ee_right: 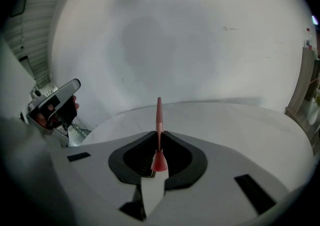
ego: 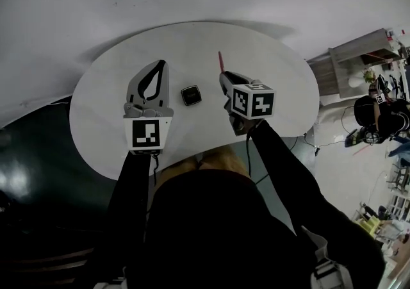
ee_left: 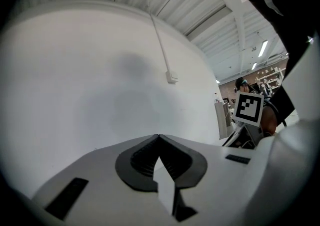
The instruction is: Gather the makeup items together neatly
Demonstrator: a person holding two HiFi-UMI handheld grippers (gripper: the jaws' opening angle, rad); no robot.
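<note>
A round white table [ego: 275,76] carries a small black square compact [ego: 191,95] near its middle. My right gripper [ego: 223,77] hovers just right of the compact, shut on a slim pink-red makeup stick [ego: 220,60]. In the right gripper view the stick [ee_right: 159,115] juts forward from between the closed jaws [ee_right: 159,137] over the table [ee_right: 240,125]. My left gripper [ego: 161,64] hangs left of the compact. Its jaws [ee_left: 159,137] meet at the tips with nothing between them and point level at a white wall.
Shelving and clutter [ego: 365,70] stand beyond the table's right edge. A dark floor patch [ego: 25,153] lies at the left. The right gripper's marker cube [ee_left: 248,108] shows in the left gripper view, and the left gripper [ee_right: 52,104] in the right gripper view.
</note>
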